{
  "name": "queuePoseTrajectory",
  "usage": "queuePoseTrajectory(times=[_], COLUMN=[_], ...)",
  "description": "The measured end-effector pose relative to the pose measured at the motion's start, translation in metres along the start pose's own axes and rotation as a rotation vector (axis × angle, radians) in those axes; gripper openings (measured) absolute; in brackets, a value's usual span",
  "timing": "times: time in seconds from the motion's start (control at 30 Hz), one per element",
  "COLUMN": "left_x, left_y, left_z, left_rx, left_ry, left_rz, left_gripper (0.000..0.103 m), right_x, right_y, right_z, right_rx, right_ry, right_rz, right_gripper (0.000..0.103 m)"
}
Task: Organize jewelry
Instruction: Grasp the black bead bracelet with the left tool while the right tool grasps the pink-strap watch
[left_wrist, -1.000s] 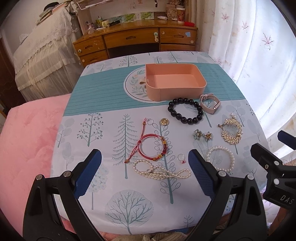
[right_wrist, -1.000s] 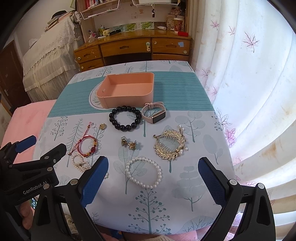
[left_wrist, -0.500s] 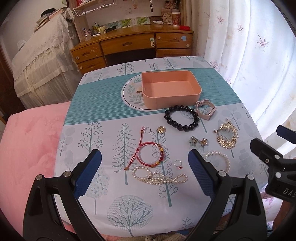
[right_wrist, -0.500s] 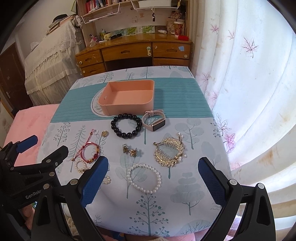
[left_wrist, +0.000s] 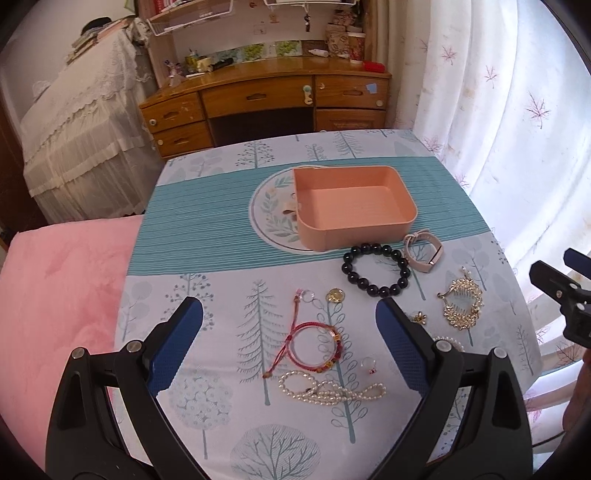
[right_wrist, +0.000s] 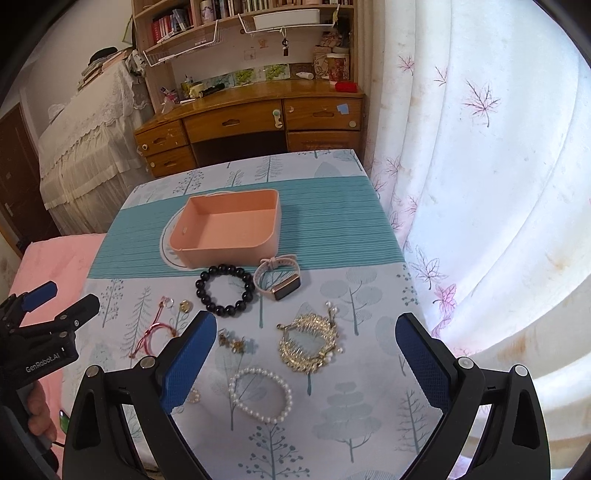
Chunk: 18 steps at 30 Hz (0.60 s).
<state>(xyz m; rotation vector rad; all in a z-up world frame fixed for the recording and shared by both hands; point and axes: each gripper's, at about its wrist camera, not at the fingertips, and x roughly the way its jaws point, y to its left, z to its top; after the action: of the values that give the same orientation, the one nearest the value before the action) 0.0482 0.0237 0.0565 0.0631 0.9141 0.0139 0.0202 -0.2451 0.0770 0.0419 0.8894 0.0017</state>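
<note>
Jewelry is seen spread across a table covered in a tree-print cloth, in front of a pink tray. Just before the tray lie a black bead bracelet and a watch, almost touching. Nearer are a gold hair comb, a pearl bracelet, a red cord bracelet, a small ring and a pearl necklace. The left gripper and right gripper are held above the near edge, the jaws of both spread wide and grasping nothing.
</note>
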Motion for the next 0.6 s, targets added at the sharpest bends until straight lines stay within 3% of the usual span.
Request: queuePoseTrajectory(times=[0.33, 0.5, 0.6], left_x=[0.076, 0.137, 0.169], left_y=[-0.018, -0.029, -0.033], left_z=[0.020, 0.026, 0.029], left_rx=[0.058, 0.068, 0.052], left_ry=[0.068, 0.159, 0.222], left_rz=[-0.019, -0.036, -0.048], left_gripper=[0.094, 0.094, 0.094], right_x=[0.062, 0.128, 0.164], right_y=[0.002, 0.001, 0.003], right_z=[0.023, 0.036, 0.044], right_rx=[-0.066, -0.116, -0.187], right_ry=[0.079, 0.217, 0.261], right_rz=[0.025, 0.054, 0.079], right_gripper=[0.098, 0.077, 0.076])
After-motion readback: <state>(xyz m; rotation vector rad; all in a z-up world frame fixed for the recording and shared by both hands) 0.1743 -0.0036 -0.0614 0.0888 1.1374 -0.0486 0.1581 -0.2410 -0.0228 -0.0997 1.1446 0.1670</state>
